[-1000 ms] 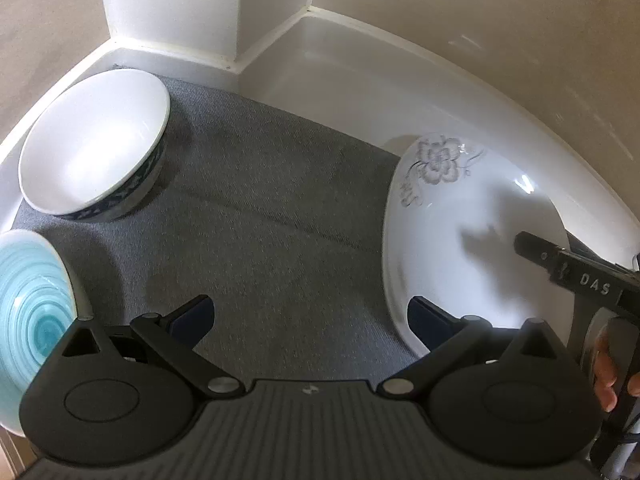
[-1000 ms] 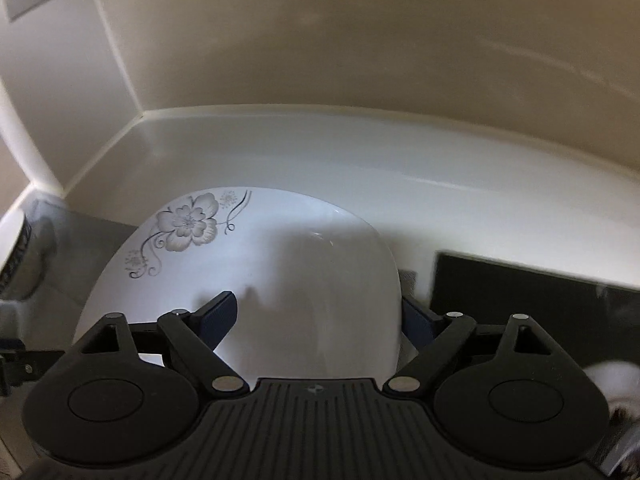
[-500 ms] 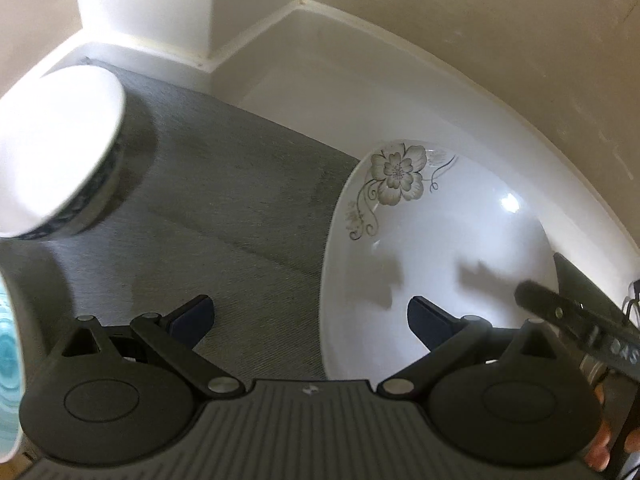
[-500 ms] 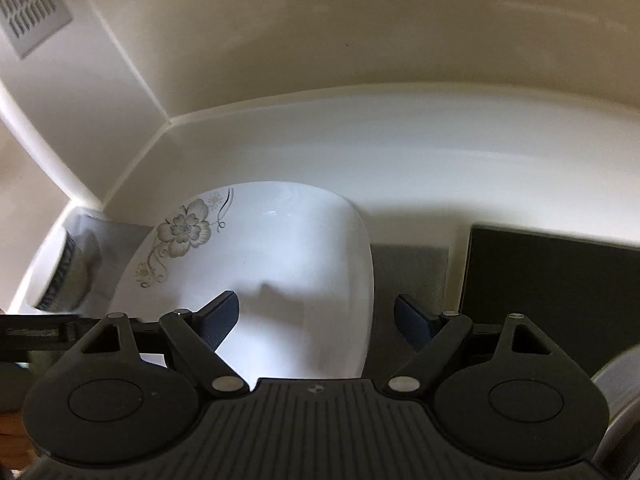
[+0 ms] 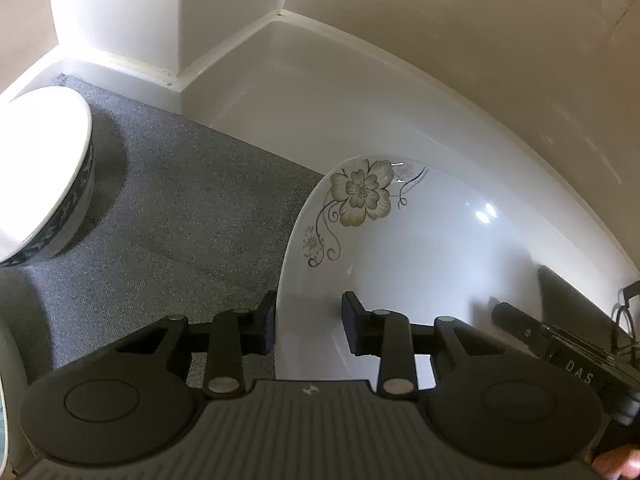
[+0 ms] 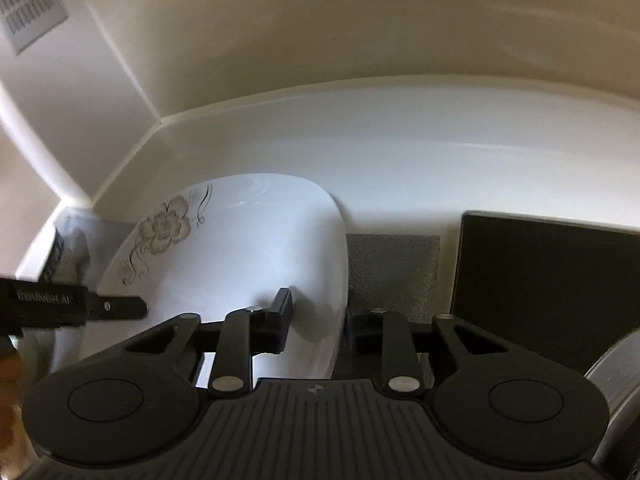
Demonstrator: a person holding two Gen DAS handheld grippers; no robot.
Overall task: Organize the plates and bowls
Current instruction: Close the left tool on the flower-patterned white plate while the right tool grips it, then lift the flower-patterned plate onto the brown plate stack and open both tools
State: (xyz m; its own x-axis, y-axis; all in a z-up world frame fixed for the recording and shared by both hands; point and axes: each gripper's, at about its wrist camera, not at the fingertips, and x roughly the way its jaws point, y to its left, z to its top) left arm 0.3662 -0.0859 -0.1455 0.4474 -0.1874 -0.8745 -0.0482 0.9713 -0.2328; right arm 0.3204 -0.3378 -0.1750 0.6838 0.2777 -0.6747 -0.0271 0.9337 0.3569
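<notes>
Now both grippers, left gripper (image 5: 308,328) and right gripper (image 6: 318,326), have jaws clenched on opposite rims of the white flower-printed ceramic plate (image 5: 420,248) over the grey mat (image 5: 180,208), probably ready for a level, joint lift.

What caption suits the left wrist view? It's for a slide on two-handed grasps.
Left gripper jaws straddle the left rim of the floral plate on the grey mat; the right gripper approaches opposite.

Left tongs (image 5: 308,328) and right tongs (image 6: 318,322) both narrowed, each straddling an opposite rim of the floral plate (image 5: 420,248).
</notes>
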